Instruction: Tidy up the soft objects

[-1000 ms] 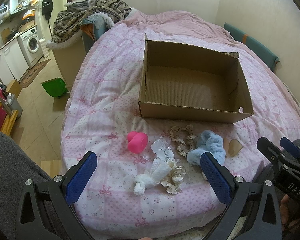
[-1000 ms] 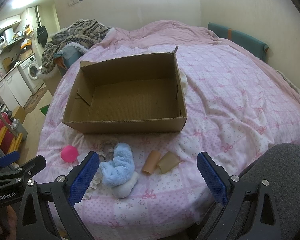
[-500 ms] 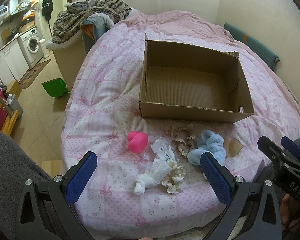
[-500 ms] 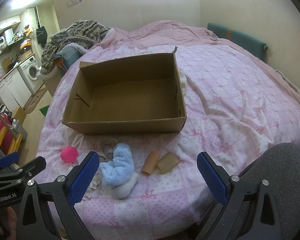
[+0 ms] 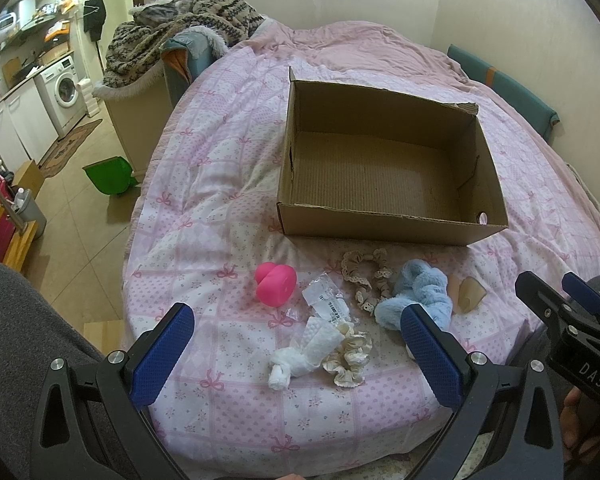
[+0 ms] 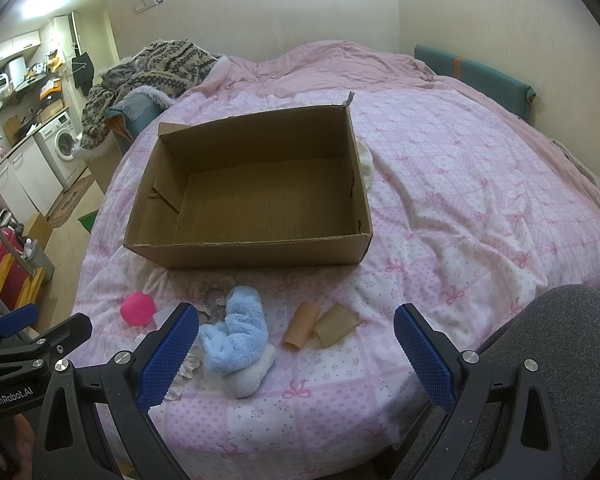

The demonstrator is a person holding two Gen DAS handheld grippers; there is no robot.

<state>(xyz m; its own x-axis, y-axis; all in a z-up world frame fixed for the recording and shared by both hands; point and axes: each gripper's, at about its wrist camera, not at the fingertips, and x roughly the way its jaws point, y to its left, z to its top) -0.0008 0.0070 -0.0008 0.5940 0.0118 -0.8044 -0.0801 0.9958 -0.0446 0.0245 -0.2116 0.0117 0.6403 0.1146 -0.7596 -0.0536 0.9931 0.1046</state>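
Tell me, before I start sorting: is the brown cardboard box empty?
Empty: the brown cardboard box shows only its bare corrugated floor in both views.

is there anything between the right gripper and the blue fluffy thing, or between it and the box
Nothing visible blocks either path. The right gripper hangs open over the bed's near edge, with the blue fluffy thing just beyond its left finger. Only bare bedspread and a lace scrunchie lie before the empty cardboard box.

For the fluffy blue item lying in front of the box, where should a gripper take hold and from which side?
Grip the fluffy blue item across its narrow blue upper lobe, coming from above with the fingers set left and right of it. It lies curled and flat on the bedspread, so there is no edge to slide under. The right gripper, open, looks nearest. A lace scrunchie lies close on its left.
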